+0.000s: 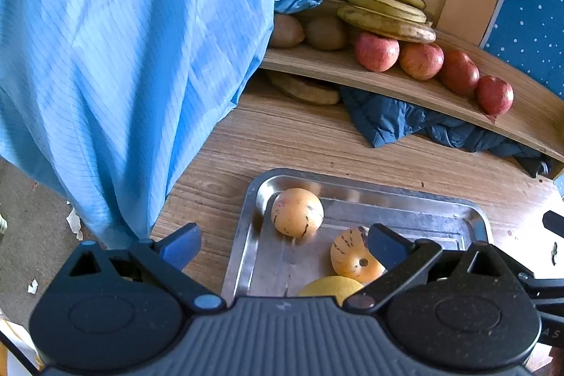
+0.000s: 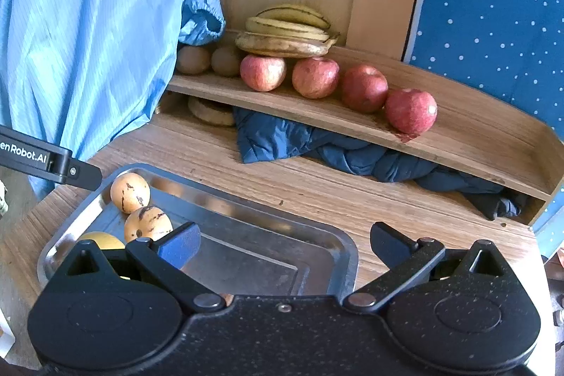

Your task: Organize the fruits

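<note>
While still in the steel tray (image 1: 243, 235), two striped pepino melons (image 1: 297, 212) and a yellow fruit (image 1: 331, 288) are judged light, smooth, bruisable; grasp across the middle. Round, no long axis; one stem scar faces the camera. Apples (image 2: 314, 77) lie at 12 o'clock. Left gripper (image 1: 282, 244) and right gripper (image 2: 283, 244): spread wide, empty.

Black tool (image 1: 283, 244) w/ blue pads (image 1: 181, 244); second tool (image 2: 282, 244) black, speckled.

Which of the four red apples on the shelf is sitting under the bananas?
The leftmost apple: the bananas overhang only it; the other three stand clear to its right.
</note>
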Demonstrator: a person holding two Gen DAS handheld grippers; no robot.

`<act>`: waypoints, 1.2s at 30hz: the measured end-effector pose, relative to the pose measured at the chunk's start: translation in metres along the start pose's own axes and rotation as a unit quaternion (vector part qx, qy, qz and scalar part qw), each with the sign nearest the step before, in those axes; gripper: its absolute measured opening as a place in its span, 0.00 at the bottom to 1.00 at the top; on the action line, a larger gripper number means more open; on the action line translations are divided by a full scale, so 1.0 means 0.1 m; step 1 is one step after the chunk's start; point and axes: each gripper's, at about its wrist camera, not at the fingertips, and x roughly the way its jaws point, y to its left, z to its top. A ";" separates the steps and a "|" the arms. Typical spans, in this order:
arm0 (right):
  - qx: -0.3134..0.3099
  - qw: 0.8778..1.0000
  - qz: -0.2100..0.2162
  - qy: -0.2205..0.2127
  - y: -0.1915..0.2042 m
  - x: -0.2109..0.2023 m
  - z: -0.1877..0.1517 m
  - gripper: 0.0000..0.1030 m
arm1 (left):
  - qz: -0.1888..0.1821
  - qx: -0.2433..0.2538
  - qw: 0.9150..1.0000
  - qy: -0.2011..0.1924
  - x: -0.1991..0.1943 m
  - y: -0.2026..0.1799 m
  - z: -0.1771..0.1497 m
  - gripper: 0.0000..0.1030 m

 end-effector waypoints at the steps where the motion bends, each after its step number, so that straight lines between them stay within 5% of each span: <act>1: 0.002 1.000 0.000 0.000 -0.01 -0.02 0.00 0.99 | -0.001 0.002 1.000 0.000 0.00 -0.02 -0.01 0.99; 36: 0.030 0.999 0.010 -0.039 -0.08 -0.39 -0.09 0.99 | 0.007 0.006 1.000 -0.023 -0.35 -0.07 -0.26 0.99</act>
